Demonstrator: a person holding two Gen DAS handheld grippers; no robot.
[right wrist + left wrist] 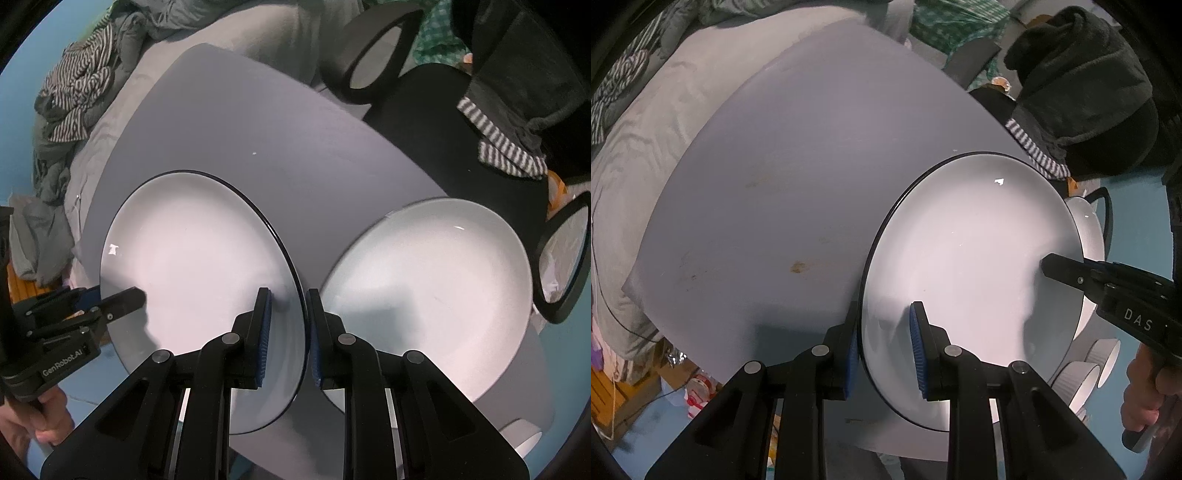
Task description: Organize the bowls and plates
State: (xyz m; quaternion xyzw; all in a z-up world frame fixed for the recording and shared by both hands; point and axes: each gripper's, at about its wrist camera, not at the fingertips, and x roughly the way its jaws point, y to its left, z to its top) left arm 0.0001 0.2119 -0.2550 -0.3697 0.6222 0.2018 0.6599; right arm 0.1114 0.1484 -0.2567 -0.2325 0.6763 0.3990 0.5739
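Left gripper (886, 347) first: in its own view the blue ribbed pads are closed down on the rim of a round white glazed plate with a thin dark edge (971, 266), one pad under the rim, the other on the plate's face. The plate is clear of the pale grey tabletop (768, 177) and tilted, gripped on its opposite rim by the right gripper (1049, 266). Glazed ceramic like this is stiff, fairly heavy, slick and chip-prone — the rim is the only sensible hold, and two opposite grips keep it from swinging. Peeking out behind its far edge is another white dish (1093, 236); below it sit white ribbed ramekin-like bowls (1078, 380), near enough to knock. A dark garment with striped trim (1082, 92) lies at the table's far side.

From the right wrist view, the right gripper is likewise closed on the plate's near rim, with the left gripper biting the far rim. Just beside it, a second round white plate (436, 280) rests on the table — probably the stacking spot, and also what the carried rim could clip. A black chair (406, 96) stands beyond, and a rumpled striped cloth (77, 99) lies well apart.
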